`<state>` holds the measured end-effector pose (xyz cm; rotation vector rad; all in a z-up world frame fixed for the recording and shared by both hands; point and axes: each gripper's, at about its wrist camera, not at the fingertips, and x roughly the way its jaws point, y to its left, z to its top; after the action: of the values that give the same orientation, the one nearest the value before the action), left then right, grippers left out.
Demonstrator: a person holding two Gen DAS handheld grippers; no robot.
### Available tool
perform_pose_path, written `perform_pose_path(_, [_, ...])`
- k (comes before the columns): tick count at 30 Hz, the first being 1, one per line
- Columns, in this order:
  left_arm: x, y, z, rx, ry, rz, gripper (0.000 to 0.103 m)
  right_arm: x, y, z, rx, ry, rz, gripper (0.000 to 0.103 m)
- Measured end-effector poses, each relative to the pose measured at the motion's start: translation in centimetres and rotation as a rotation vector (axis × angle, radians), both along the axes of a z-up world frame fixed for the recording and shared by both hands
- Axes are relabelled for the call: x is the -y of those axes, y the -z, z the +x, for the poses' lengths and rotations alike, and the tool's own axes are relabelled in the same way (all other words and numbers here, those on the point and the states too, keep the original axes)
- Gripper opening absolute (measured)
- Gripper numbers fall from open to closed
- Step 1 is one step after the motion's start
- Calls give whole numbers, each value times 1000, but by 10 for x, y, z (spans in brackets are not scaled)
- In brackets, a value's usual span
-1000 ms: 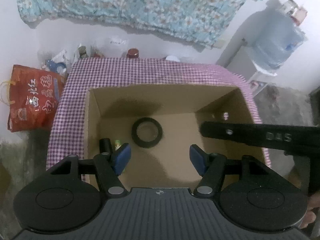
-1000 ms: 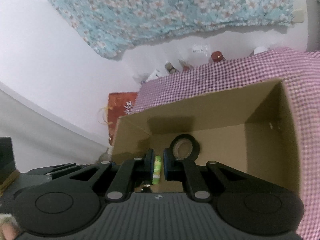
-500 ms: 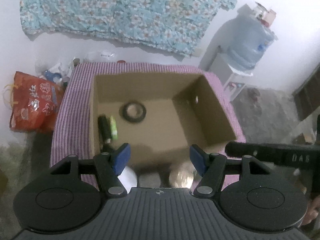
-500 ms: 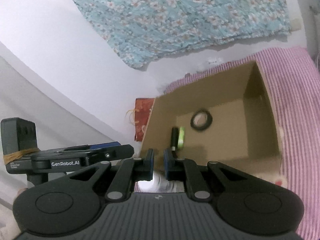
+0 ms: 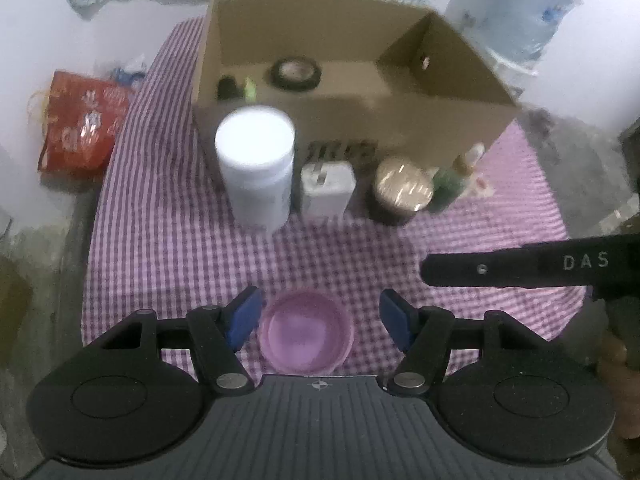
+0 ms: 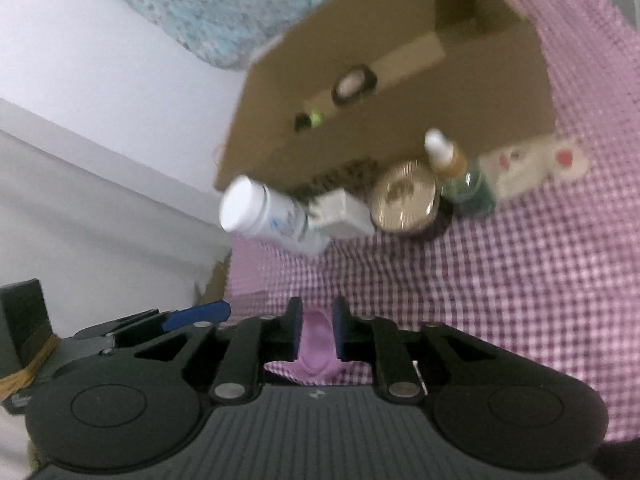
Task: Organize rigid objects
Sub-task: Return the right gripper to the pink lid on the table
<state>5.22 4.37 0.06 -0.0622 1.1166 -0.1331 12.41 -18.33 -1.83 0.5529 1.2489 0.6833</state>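
Cardboard box (image 5: pixel 400 120), the biggest of the rigid things, stands open-topped at the far side of the purple checked cloth (image 5: pixel 180 248); inside lie a black tape roll (image 5: pixel 295 73), a dark cylinder (image 5: pixel 226 87) and a small green item (image 5: pixel 250 88). Just in front of the box's near wall stands a row: a tall white jar (image 5: pixel 256 168) with a white lid, a white square adapter (image 5: pixel 328 190), a dark jar with a gold lid (image 5: pixel 402 190) and a small green bottle (image 5: pixel 452 178) with a pale cap. A cream-coloured card with red marks (image 6: pixel 532 162) lies to the right of the bottle. Nearer the cameras, a shallow pink lid (image 5: pixel 306 330) lies hollow side up on the cloth.

Left gripper (image 5: pixel 318 318) hangs over the pink lid with its blue pads wide apart, one on either side of the lid and neither pressing it. Right gripper (image 6: pixel 316 334) has just been opening; its jaws stand only narrowly apart, with the pink lid showing through the gap beneath them, and whether they touch it cannot be told. In the left wrist view the right gripper's black finger reaches in from the right.
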Motion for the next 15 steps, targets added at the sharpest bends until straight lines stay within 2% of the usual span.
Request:
perform_pose_path(3, [-2,13,-5,-29,-12,20,65,-16,12,-3,-26,-25,-12,27])
perform_pose_path(7, [-1,28,-11,-86,12,47,66,-36,25,-1,-44,-62,-41,44])
perform_pose_path(15, [-4,49,-14,-150,19,44,74,-72,47,2,-32,-164,-125,45])
